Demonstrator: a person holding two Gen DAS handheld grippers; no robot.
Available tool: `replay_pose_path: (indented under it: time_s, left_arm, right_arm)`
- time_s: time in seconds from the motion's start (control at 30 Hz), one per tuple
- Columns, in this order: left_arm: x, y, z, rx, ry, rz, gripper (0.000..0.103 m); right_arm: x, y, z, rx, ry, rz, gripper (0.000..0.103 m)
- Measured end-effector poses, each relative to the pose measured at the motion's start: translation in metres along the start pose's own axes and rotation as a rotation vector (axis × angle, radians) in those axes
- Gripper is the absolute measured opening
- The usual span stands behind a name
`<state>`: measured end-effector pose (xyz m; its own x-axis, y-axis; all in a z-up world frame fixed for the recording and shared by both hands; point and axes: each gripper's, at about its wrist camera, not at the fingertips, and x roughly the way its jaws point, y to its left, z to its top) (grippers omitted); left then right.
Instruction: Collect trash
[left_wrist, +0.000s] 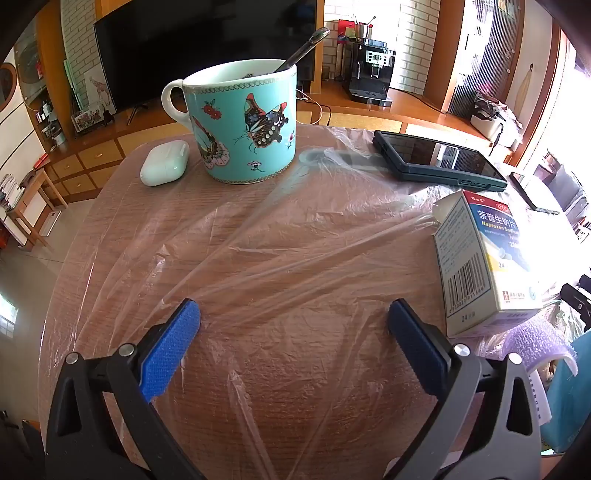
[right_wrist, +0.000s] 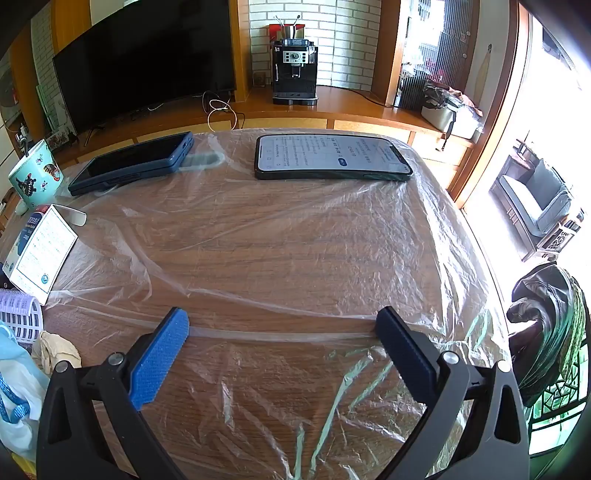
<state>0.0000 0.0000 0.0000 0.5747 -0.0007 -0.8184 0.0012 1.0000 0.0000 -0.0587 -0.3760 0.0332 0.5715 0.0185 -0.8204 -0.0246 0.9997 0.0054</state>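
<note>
"Naproxen Sodium", Chinese characters and "24" are printed on the medicine box (left_wrist: 484, 258) at the table's right edge.

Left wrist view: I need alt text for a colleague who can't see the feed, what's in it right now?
The open left gripper hovers over a wooden table covered with clear plastic film, holding nothing. Beyond stand a turquoise butterfly mug with a spoon, a white earbud case and a dark phone; a medicine box stands at right.
</note>
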Motion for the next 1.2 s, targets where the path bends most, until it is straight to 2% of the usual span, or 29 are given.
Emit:
replay_pose_path:
  time_s: [1.2]
  left_arm:
    - [-0.0005, 0.0004, -0.0007, -0.001, 0.001, 0.000, 0.102]
  right_arm:
    - [0.0006, 0.0002, 0.0005, -0.001, 0.002, -0.002, 0.099]
